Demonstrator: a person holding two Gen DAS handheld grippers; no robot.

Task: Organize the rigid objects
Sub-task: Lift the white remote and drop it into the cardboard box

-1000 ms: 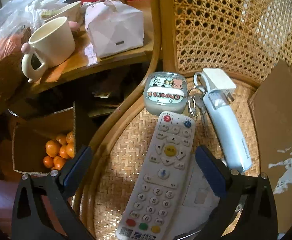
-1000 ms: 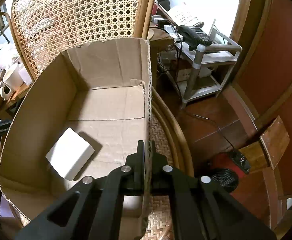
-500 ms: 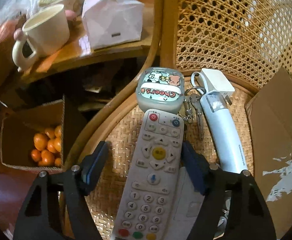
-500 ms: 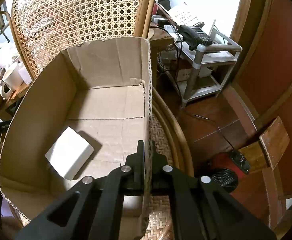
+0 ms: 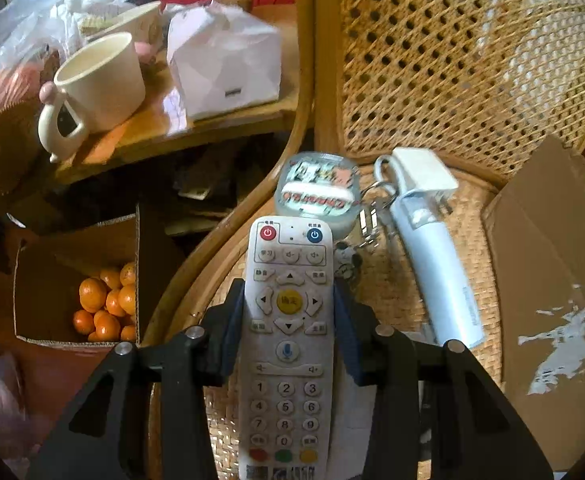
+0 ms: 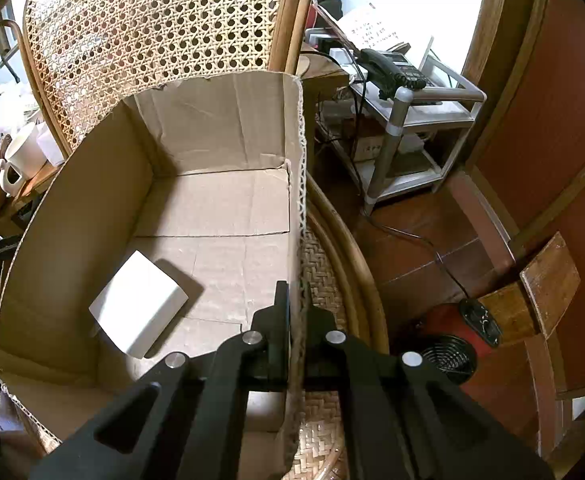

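Remote control (image 5: pixel 288 332), white with coloured buttons, lies lengthwise on the woven seat of a rattan chair (image 5: pixel 468 60), clamped at its sides between the blue pads of the left hand-held gripper (image 5: pixel 289 316). Just beyond the remote sit a cartoon-printed case (image 5: pixel 317 196) with keys and a pale blue charger (image 5: pixel 438 268). The right hand-held gripper (image 6: pixel 296 328) is closed on the corrugated wall of a cardboard box (image 6: pixel 212 208), which holds a small white box (image 6: pixel 138 304).

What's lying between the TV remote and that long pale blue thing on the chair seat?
A bunch of keys with a small charm, on the woven seat between the remote and the blue device, in the left wrist view.
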